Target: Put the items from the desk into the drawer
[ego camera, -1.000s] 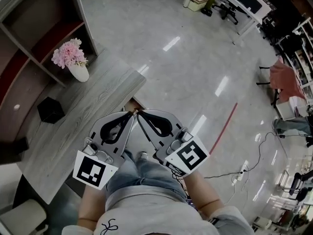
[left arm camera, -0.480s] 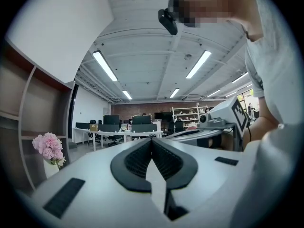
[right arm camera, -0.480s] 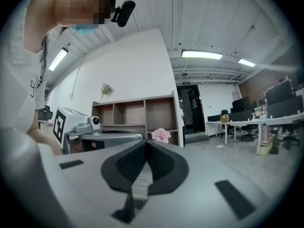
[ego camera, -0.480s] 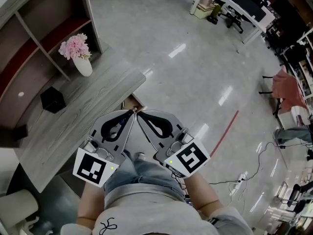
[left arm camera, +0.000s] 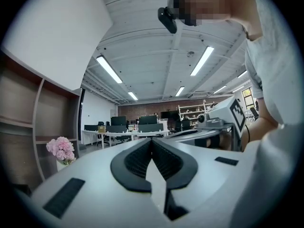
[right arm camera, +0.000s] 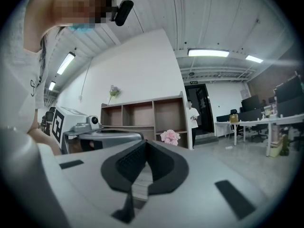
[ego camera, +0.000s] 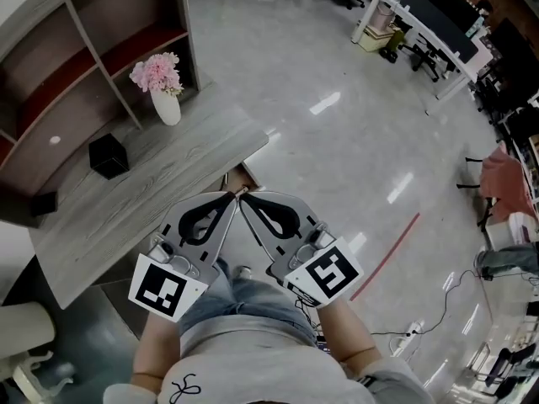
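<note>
A grey wooden desk (ego camera: 143, 196) lies at the left of the head view. On it stand a white vase of pink flowers (ego camera: 162, 84), a black cube (ego camera: 108, 156) and a small dark item (ego camera: 42, 202) near its left end. A brown drawer corner (ego camera: 239, 178) shows under the desk's near end. My left gripper (ego camera: 229, 195) and right gripper (ego camera: 245, 197) are held close to the body, tips nearly touching, both shut and empty. The shut left gripper (left arm camera: 152, 141) faces the flowers (left arm camera: 60, 148); the shut right gripper (right arm camera: 145, 145) also faces the flowers (right arm camera: 169, 137).
A brown open shelf unit (ego camera: 76, 66) stands behind the desk. A white chair (ego camera: 21, 343) sits at the lower left. Office desks and chairs (ego camera: 421, 23) stand far across the shiny floor. A person (right arm camera: 192, 122) stands by the shelf unit (right arm camera: 142, 113).
The head view has swung, so the desk, vase and black cube now sit further right and lower in the picture. Both grippers stay together and shut.
</note>
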`<action>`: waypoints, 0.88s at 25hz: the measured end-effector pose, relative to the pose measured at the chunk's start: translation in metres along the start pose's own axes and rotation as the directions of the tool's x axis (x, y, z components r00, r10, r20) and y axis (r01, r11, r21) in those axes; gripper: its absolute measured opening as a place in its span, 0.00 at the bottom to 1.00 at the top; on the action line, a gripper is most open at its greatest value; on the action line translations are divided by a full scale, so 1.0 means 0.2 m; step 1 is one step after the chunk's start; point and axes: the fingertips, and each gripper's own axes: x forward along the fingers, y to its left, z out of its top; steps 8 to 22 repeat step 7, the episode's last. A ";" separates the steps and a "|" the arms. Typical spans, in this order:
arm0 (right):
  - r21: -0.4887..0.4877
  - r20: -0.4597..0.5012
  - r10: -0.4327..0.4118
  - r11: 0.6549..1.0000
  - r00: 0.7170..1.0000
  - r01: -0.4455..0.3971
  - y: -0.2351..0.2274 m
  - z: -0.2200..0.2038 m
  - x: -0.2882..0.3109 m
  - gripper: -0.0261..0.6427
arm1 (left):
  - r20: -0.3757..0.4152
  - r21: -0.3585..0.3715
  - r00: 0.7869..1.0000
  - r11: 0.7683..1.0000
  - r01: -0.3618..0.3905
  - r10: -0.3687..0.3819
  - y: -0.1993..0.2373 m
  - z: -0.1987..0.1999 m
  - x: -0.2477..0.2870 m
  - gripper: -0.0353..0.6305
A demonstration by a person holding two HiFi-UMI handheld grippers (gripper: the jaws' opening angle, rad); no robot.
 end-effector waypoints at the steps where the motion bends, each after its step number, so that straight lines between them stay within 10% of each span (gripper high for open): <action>1: 0.001 0.002 0.005 1.000 1.000 -0.005 0.00 0.00 0.00 0.05 | -0.001 0.004 1.000 1.000 -0.004 0.004 0.00 0.01 -0.01 0.07; 22: 0.007 0.017 0.017 1.000 1.000 -0.017 0.01 0.02 0.01 0.05 | 0.001 0.016 1.000 1.000 -0.018 0.018 -0.01 0.02 -0.03 0.07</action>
